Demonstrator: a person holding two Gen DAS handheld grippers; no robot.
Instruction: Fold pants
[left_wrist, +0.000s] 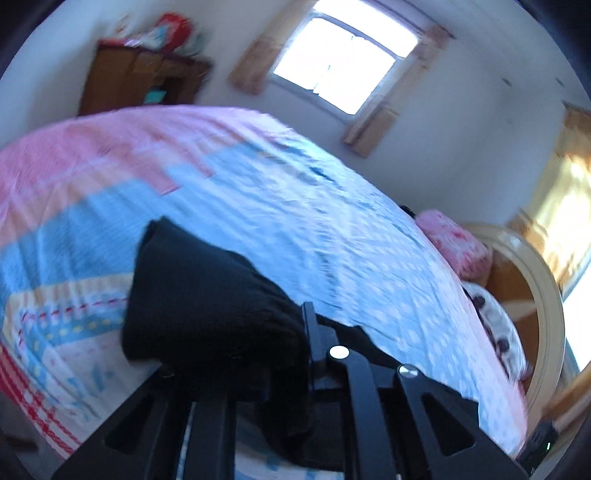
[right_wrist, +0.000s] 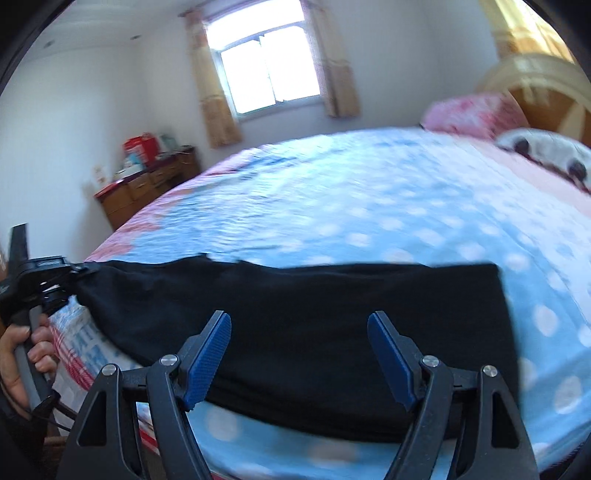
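Black pants (right_wrist: 295, 332) lie folded in a wide band across the blue dotted bedspread (right_wrist: 369, 206), lower half of frame. Left gripper (right_wrist: 79, 271) clamps their left end; right gripper (right_wrist: 299, 354) hovers over them, jaws apart. Pink pillow (right_wrist: 476, 114) upper right, wooden dresser (right_wrist: 147, 184) left.

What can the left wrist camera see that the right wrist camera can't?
Only the left wrist view shows, up close, the left gripper with black cloth bunched over its fingers.

Only the right wrist view shows the right gripper open with its blue pads apart, the person's hand on the other gripper's handle, and the pants spread flat across the bed.

Both show the black pants, the blue dotted bedcover, the window, the pink pillow and the wooden dresser.
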